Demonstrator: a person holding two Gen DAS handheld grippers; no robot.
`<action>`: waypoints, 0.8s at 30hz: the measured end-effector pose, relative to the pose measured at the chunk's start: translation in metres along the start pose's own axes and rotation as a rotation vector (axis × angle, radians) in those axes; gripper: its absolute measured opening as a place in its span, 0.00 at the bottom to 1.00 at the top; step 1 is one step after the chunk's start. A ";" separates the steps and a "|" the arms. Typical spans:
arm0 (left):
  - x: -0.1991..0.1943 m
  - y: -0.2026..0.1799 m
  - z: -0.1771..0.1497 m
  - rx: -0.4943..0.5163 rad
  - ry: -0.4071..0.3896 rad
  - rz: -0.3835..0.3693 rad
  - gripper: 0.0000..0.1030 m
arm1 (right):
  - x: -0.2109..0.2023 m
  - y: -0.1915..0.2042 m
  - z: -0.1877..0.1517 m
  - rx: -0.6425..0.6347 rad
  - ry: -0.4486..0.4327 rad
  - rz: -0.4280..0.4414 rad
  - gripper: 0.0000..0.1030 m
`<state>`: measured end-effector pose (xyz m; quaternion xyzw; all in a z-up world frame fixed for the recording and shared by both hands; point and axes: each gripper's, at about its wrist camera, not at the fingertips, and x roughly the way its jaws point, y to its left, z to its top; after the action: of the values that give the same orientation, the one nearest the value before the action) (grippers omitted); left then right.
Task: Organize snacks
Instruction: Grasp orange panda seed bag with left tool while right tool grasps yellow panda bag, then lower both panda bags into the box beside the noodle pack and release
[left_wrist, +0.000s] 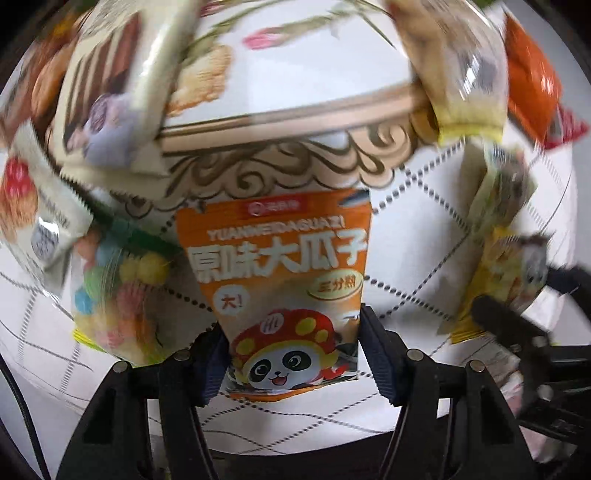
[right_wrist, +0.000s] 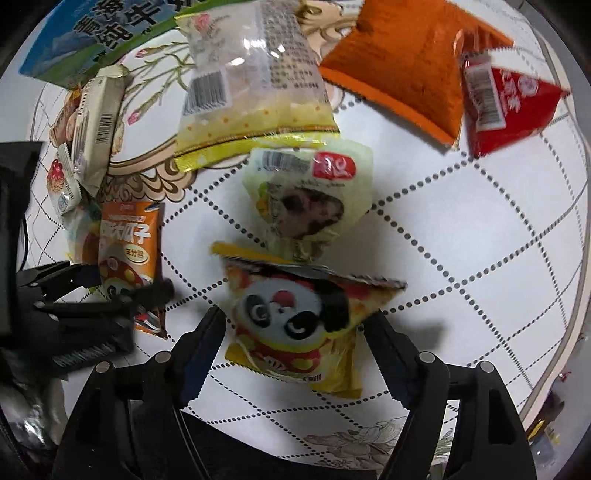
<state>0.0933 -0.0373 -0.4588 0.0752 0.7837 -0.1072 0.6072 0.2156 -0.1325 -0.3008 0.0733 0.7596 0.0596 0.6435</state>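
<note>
An orange seed packet (left_wrist: 284, 280) is pinched by the left gripper (left_wrist: 291, 358) on a white tablecloth (right_wrist: 461, 229) with dotted diamonds; the right gripper (right_wrist: 295, 350) is spread around a yellow panda packet (right_wrist: 295, 317)

I am seeing glossy plastic film shining on my orange seed packet (left_wrist: 284, 266), ribbed dark pads (right_wrist: 201, 354), and a smooth, printed tablecloth (right_wrist: 461, 229).

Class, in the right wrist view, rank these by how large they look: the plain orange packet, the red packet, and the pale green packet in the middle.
1. Orange packet
2. Red packet and pale green packet: too alike to rank, and fisheye distortion at the edge makes it unsure.
</note>
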 end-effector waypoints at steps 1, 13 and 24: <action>0.001 -0.001 -0.001 -0.005 -0.011 0.022 0.61 | -0.001 0.002 -0.001 -0.002 0.002 -0.004 0.78; -0.011 -0.003 -0.005 -0.122 -0.119 0.056 0.54 | 0.012 -0.015 -0.019 0.179 -0.072 0.012 0.56; -0.077 -0.020 -0.032 -0.117 -0.197 -0.023 0.52 | -0.037 -0.018 -0.024 0.113 -0.128 0.049 0.54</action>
<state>0.0778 -0.0474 -0.3746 0.0198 0.7258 -0.0752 0.6835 0.1971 -0.1574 -0.2639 0.1318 0.7172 0.0278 0.6837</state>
